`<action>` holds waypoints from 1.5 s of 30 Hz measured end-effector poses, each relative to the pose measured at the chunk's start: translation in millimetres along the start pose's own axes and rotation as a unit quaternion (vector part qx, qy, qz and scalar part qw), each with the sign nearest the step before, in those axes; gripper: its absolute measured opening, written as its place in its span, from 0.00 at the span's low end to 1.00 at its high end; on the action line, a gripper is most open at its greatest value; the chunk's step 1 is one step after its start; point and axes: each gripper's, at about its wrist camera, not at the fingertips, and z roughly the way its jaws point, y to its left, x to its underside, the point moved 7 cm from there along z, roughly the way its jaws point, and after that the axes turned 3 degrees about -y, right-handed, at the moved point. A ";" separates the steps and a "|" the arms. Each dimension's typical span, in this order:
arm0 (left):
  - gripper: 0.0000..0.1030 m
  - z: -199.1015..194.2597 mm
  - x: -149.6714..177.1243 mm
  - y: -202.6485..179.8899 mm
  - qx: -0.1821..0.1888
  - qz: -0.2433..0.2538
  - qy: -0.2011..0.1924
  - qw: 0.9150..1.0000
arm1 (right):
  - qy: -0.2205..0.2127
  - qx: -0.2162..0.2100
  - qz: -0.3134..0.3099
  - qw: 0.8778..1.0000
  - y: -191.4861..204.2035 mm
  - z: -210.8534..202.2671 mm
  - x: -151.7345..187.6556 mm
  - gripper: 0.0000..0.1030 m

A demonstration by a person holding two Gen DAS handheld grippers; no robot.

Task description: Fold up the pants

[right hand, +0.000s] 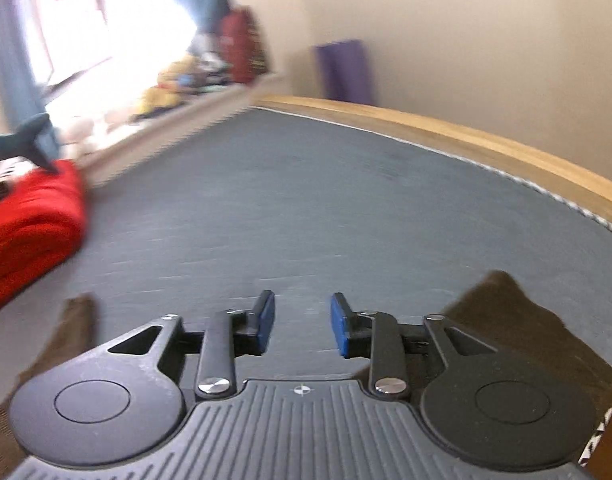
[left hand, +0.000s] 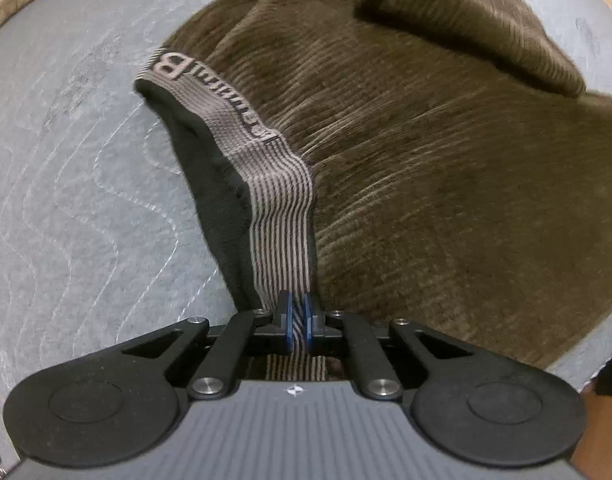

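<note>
Two grippers are seen: the left gripper (left hand: 297, 320) is clamped on the striped waistband (left hand: 282, 204) of the brown corduroy pants (left hand: 426, 152), spread on the grey bed cover (left hand: 66, 184) toward 1 o'clock; the right gripper (right hand: 302, 326) is held half apart, gripping nothing.

The pants (left hand: 426, 160) run off the left wrist view's right and top edges, their legs unseen; the waistband (left hand: 282, 216) vanishes between the left gripper (left hand: 297, 320) pads; the band's lettering is partly cut by folds; in the right wrist view, motion blur smears the clutter (right hand: 194, 76) by the window (right hand: 98, 28); a red fabric (right hand: 30, 232) is cropped left.
</note>
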 end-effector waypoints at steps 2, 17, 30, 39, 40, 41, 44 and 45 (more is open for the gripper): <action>0.09 -17.1 -0.2 -0.3 0.024 -0.027 -0.026 0.999 | -0.002 -0.031 -0.010 0.999 23.5 -21.5 -2.1 0.46; 0.75 -34.0 2.4 43.5 0.033 -0.104 -0.061 0.992 | 0.079 -0.110 -0.113 0.984 112.5 -35.1 41.1 0.47; 0.09 -21.9 40.5 31.3 0.056 -0.023 -0.021 0.998 | 0.095 -0.120 -0.098 0.983 129.5 -13.5 53.5 0.47; 0.13 -27.5 41.4 20.1 0.003 0.011 -0.025 1.000 | 0.096 -0.117 -0.078 0.985 148.6 -5.5 53.2 0.44; 0.13 -37.5 35.2 22.0 -0.014 0.003 -0.047 0.999 | 0.095 -0.118 -0.073 0.986 150.1 -3.9 53.1 0.43; 0.18 -51.2 23.1 23.3 -0.031 -0.004 -0.087 0.996 | 0.096 -0.118 -0.067 0.986 151.6 -2.0 53.1 0.38; 0.18 -69.5 -4.7 10.0 0.007 -0.028 -0.143 0.989 | 0.100 -0.132 -0.053 0.985 159.3 4.8 53.4 0.07; 0.18 -68.2 -11.4 2.6 0.024 -0.032 -0.145 0.989 | 0.098 -0.137 -0.052 0.984 163.0 7.1 54.0 0.05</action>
